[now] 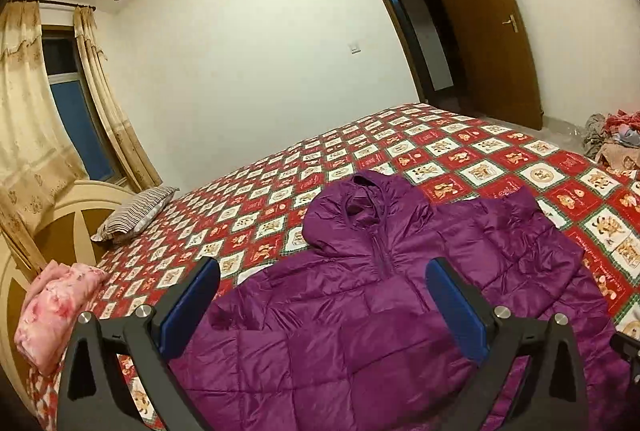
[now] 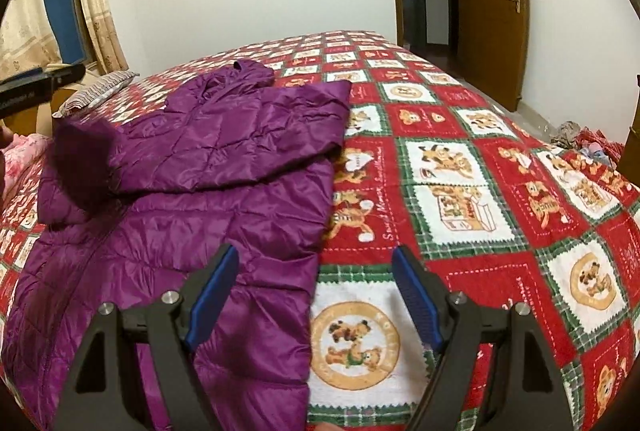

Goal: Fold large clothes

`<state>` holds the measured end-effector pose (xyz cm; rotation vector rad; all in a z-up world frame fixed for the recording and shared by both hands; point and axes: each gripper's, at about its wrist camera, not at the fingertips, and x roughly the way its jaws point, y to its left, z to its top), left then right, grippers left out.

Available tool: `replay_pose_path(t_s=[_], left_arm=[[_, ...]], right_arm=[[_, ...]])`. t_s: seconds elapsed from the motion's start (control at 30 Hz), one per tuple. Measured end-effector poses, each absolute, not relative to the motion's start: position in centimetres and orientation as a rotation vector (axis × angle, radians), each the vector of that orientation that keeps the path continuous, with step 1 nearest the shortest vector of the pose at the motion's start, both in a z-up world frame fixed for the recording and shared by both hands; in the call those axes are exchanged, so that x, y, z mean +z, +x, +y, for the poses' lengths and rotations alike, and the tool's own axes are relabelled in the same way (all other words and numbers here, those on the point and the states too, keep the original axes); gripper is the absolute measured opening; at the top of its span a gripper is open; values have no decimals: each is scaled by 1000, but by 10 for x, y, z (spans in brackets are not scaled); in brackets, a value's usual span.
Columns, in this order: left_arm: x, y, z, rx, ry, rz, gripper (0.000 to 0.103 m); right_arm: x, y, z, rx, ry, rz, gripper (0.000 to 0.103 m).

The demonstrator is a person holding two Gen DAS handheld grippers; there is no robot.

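While the purple puffer jacket (image 1: 360, 311) lies front-up on the red/white bear-print bedspread (image 1: 480, 159), hood toward the far wall, both grippers hang above it w/ nothing held. Far left in the left wrist view: curtains (image 1: 24, 103) over a window, a cream headboard partly cut off by the lens edge, a pink folded cloth (image 1: 56, 307) near the bed corner, a striped pillow (image 1: 136, 209) just beyond. Left gripper (image 1: 322, 271) fingers spread wide, over the jacket's chest; the hem runs out of frame below. Its left sleeve shows as a dark blur in the right wrist view, folded in across the body, details hard to read. The other sleeve lies angled over the chest too. Right gripper (image 2: 314, 259) also spread wide, straddling the jacket's right edge, one blue pad over fabric, the other over bedspread. Rightward: open brown door (image 1: 488, 23) w/ a red paper decoration, characters too small to read. Far right, a clothes pile (image 1: 612, 139), partly cropped.
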<state>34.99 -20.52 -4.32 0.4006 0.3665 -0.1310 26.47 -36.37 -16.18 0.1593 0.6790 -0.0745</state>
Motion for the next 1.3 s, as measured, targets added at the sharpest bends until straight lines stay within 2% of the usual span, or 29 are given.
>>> replay_pose_path(t_s=[0.2, 0.4, 0.53, 0.67, 0.73, 0.77, 0.8, 0.9, 1.1, 1.3], left_arm=[[-49, 363, -141, -43, 309, 401, 102], [-77, 372, -60, 132, 259, 488, 102], [-101, 371, -4, 279, 212, 544, 102], [-130, 373, 42, 368, 168, 641, 102], [-143, 375, 56, 389, 141, 685, 102], [-147, 374, 61, 387, 125, 699, 102], [-150, 375, 63, 385, 119, 708, 102], [-159, 375, 61, 376, 142, 709, 102], [-173, 381, 49, 370, 183, 748, 102], [-174, 384, 48, 364, 190, 766, 102]], right_arm=[[-140, 271, -349, -42, 140, 660, 81], [-114, 302, -310, 98, 144, 668, 81], [-113, 343, -277, 197, 159, 715, 81], [-130, 390, -255, 232, 192, 839, 80], [-140, 403, -245, 253, 193, 899, 63], [-142, 406, -242, 264, 190, 911, 37], [-141, 408, -239, 263, 177, 908, 17], [-118, 399, -238, 249, 162, 811, 12], [-63, 369, -260, 120, 91, 585, 10], [-87, 373, -309, -74, 152, 616, 10]])
